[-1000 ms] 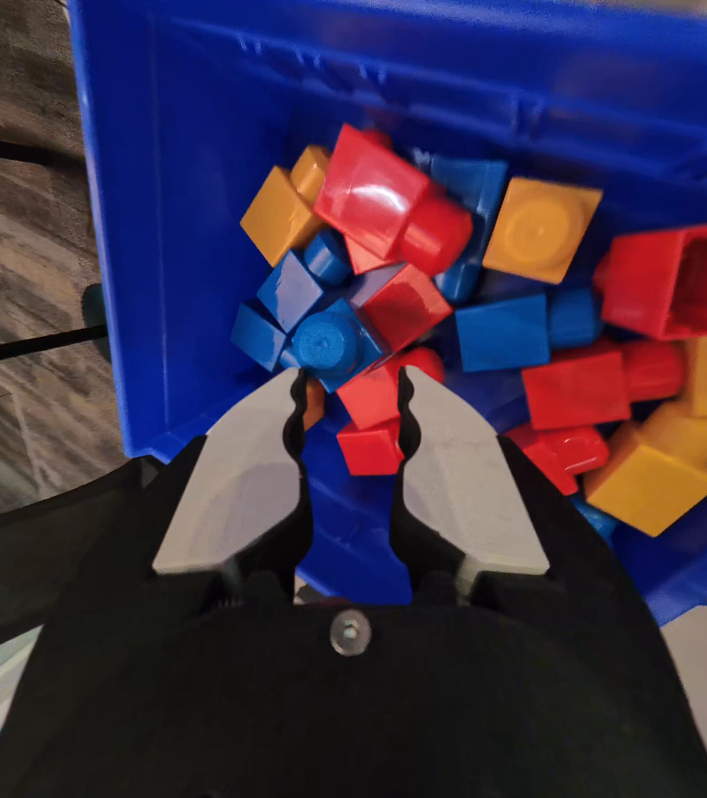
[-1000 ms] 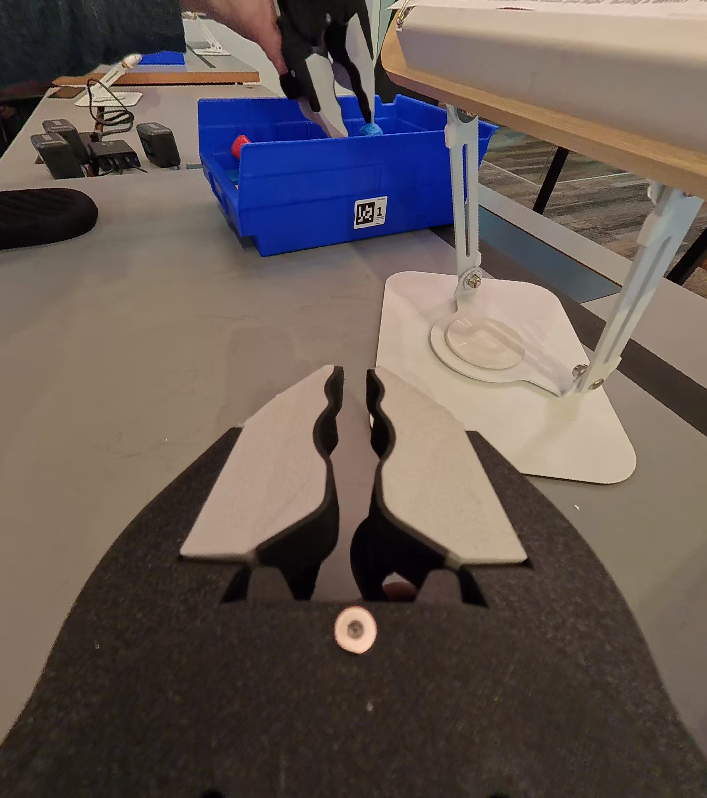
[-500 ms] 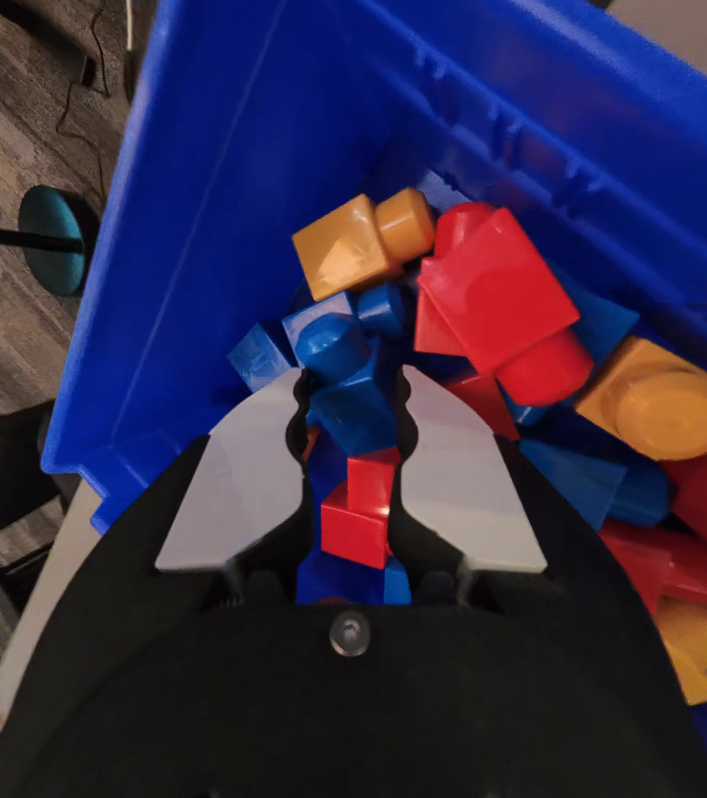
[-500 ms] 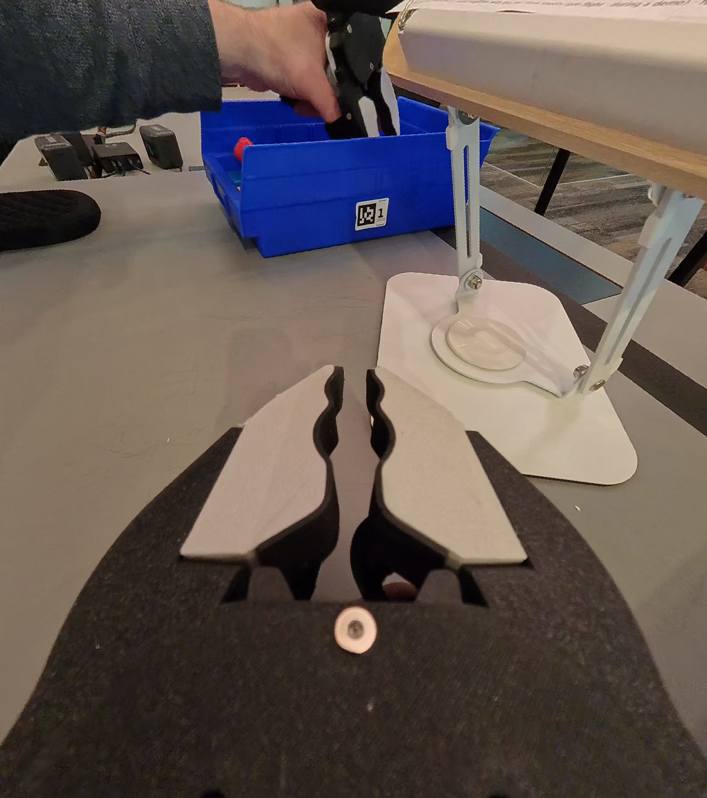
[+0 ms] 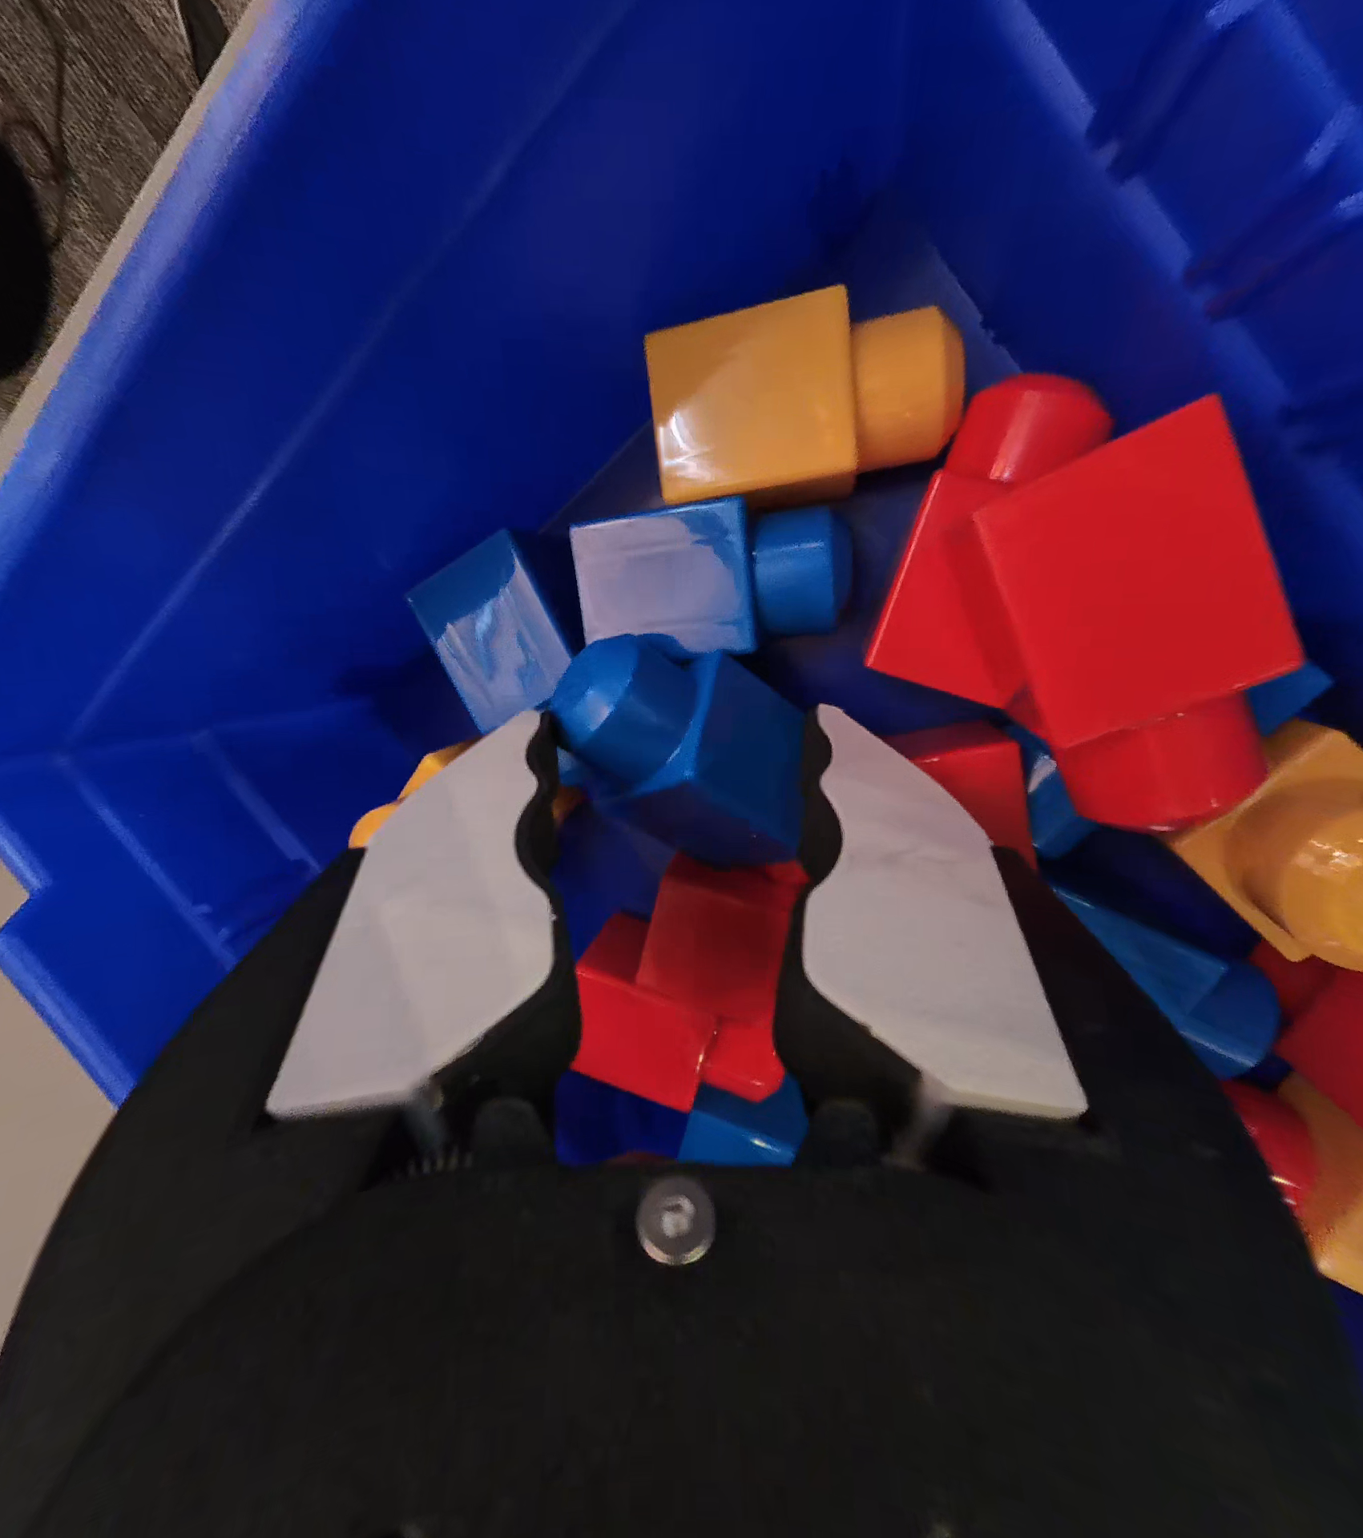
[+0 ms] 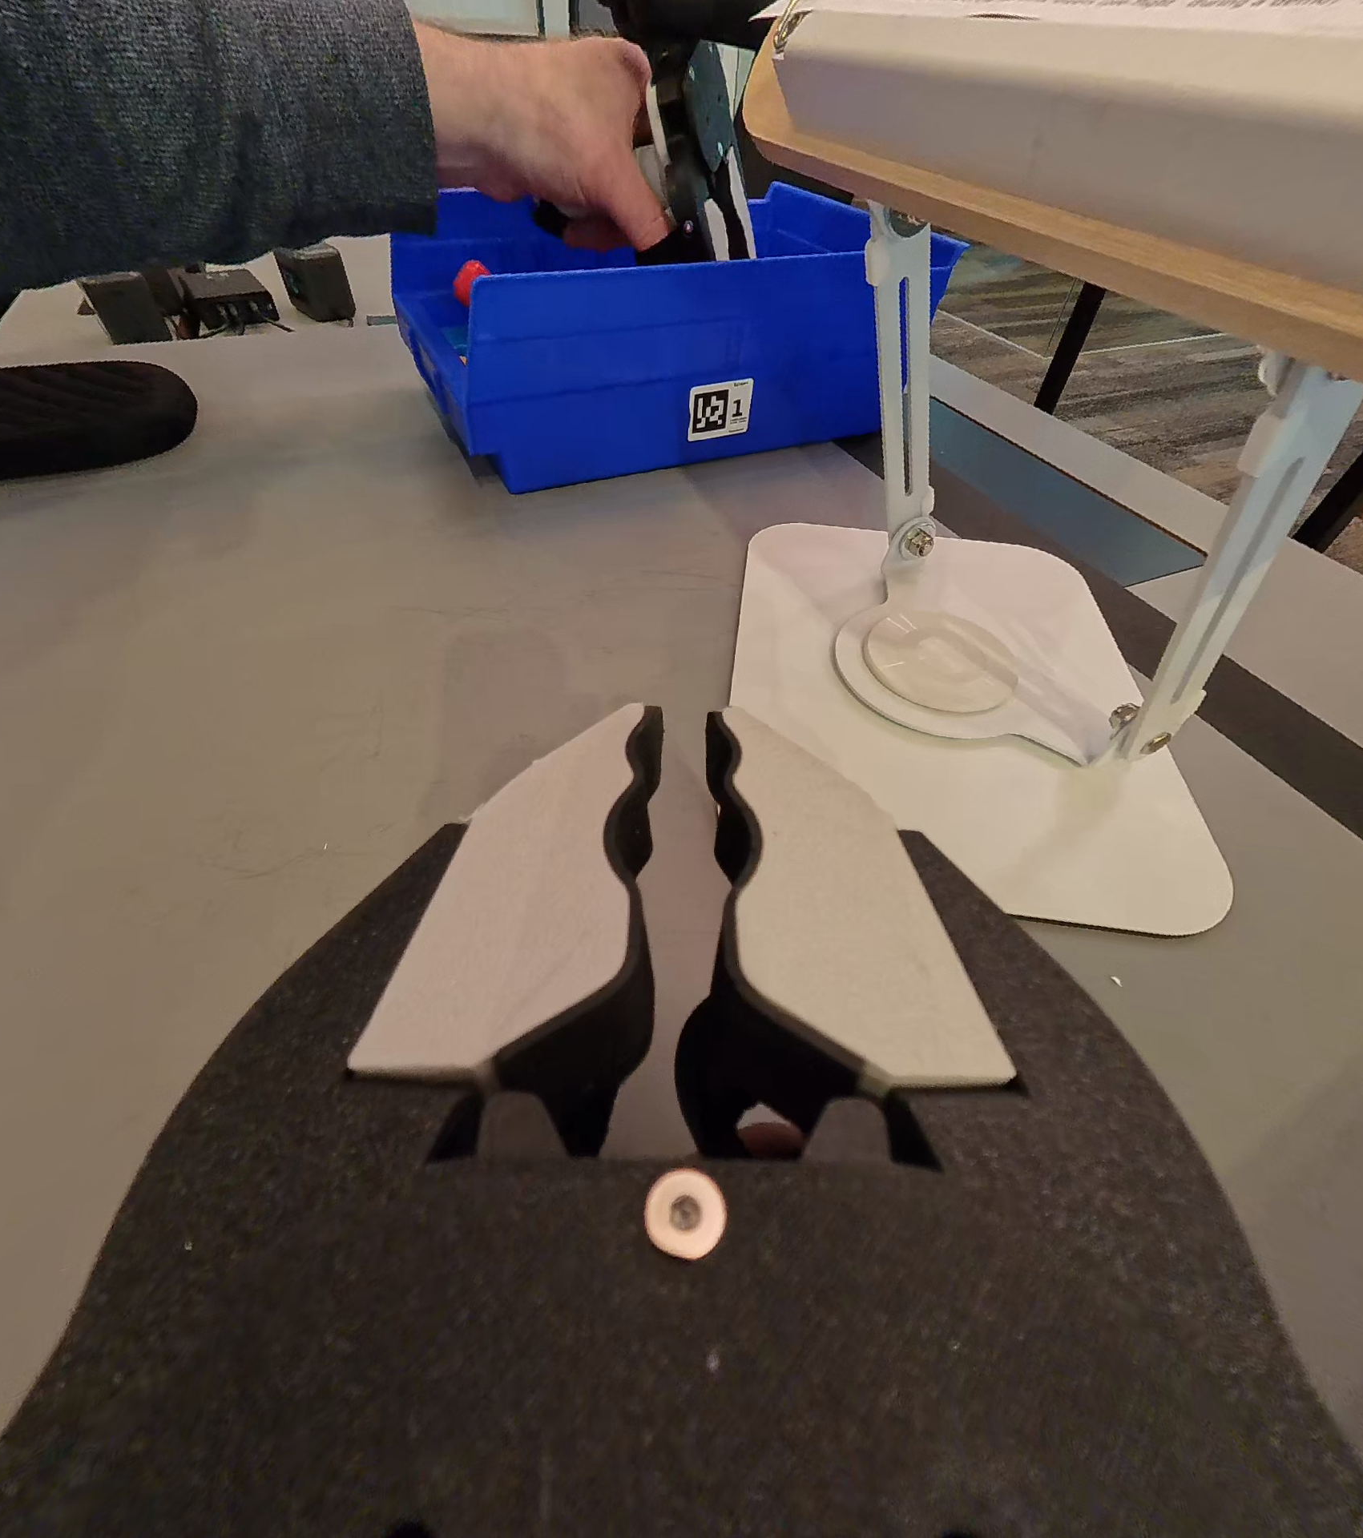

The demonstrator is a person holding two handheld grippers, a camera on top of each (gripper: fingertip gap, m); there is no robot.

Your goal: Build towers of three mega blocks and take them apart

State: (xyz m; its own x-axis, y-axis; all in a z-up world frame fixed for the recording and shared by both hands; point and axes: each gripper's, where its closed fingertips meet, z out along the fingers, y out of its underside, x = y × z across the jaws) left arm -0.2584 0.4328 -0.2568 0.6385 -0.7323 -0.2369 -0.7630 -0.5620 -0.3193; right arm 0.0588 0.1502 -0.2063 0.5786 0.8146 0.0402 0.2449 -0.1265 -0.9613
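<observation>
My left gripper point(image 5: 676, 724) is open inside the blue bin point(image 5: 328, 333), its fingers on either side of a blue mega block point(image 5: 686, 766) that lies tilted on the pile. A red block point(image 5: 686, 982) lies below it between the fingers. Orange point(image 5: 753, 399), red point(image 5: 1119, 566) and other blue blocks fill the bin. My right gripper point(image 6: 679, 724) hovers low over the grey table, its fingers nearly together with nothing between them. In the right wrist view a hand point(image 6: 544, 133) holds the left gripper point(image 6: 703, 200) down in the bin point(image 6: 619, 366).
A white stand base point(image 6: 994, 832) with two slanted legs sits right of my right gripper and carries a wooden board point(image 6: 1119, 191) overhead. A black pad point(image 6: 37, 416) lies at the far left. Dark boxes point(image 6: 228, 291) stand behind it. The tips of one gripper are about 45 cm away from the tips of the other.
My left gripper has gone deeper into the bin towards its corner and opened wider around the blue block. The right gripper has not moved.
</observation>
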